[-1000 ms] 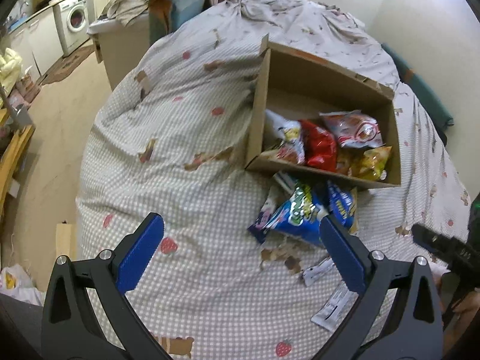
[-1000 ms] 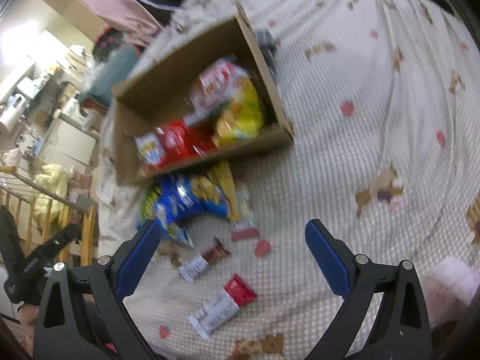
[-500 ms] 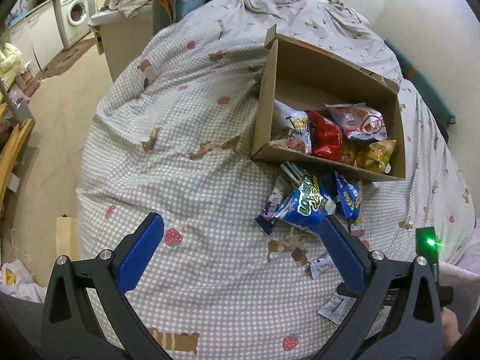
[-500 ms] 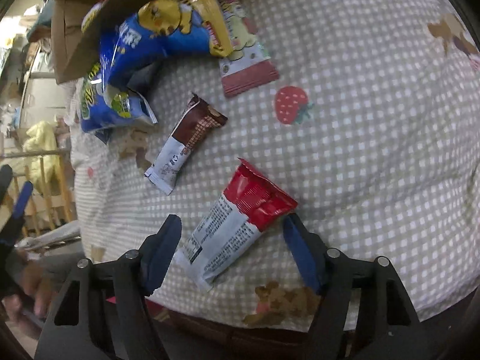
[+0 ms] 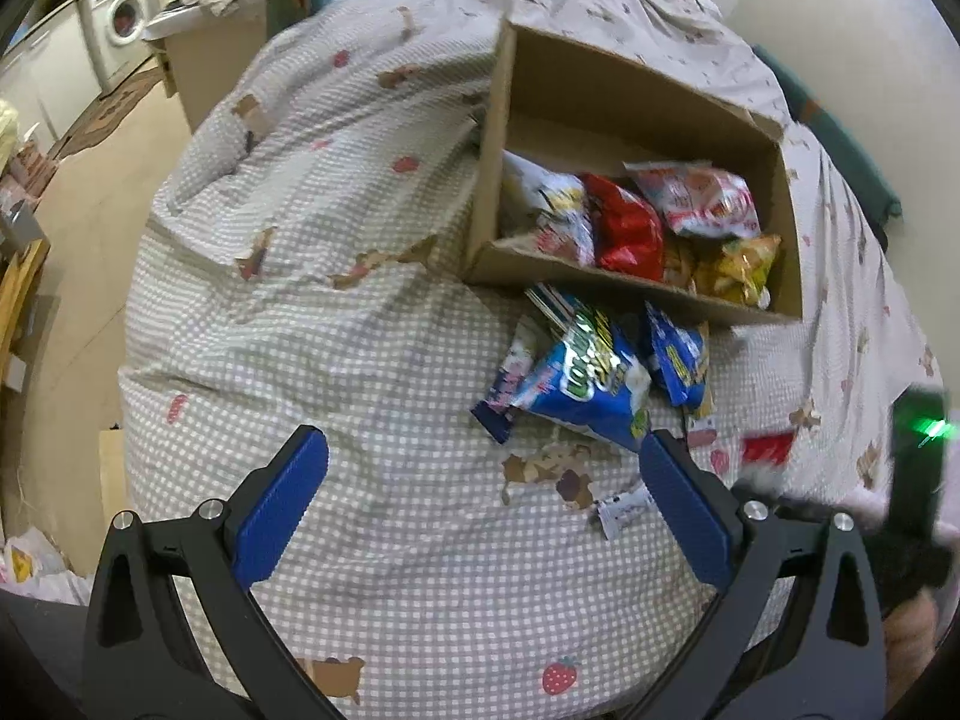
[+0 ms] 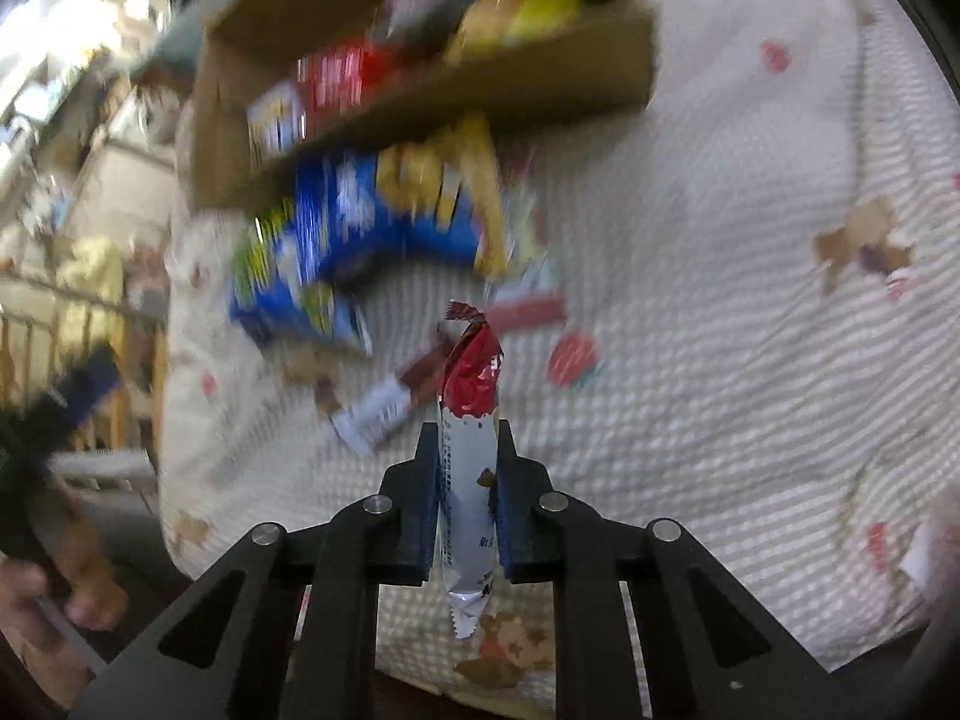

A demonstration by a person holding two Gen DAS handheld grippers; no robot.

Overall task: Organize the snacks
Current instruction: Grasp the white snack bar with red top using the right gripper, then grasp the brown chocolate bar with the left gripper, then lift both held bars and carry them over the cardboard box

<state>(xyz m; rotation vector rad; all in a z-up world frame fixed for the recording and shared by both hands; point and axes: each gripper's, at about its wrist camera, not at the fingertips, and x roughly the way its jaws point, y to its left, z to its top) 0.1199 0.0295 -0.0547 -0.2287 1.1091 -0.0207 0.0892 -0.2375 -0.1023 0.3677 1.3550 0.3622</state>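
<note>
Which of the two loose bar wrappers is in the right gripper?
The red-and-white bar, pinched upright in the right gripper. The brown-and-white bar lies flat on the bedspread behind.

Left gripper (image 5: 483,477) in foreground, blue pads wide apart, nothing between them, above checked bedcover (image 5: 360,360) with strawberry print. Cardboard box (image 5: 630,96) on bedcover at upper right, holding red bag (image 5: 627,231), white-and-red bag (image 5: 699,198), yellow bag (image 5: 741,267). Blue snack bag (image 5: 591,381) lies just outside box front wall, smaller blue packet (image 5: 678,354) beside it. Small white wrapper (image 5: 621,507) near right pad. Washing machine (image 5: 117,15) at far upper left. Dark blurred device with green light (image 5: 918,462) at right edge.
</note>
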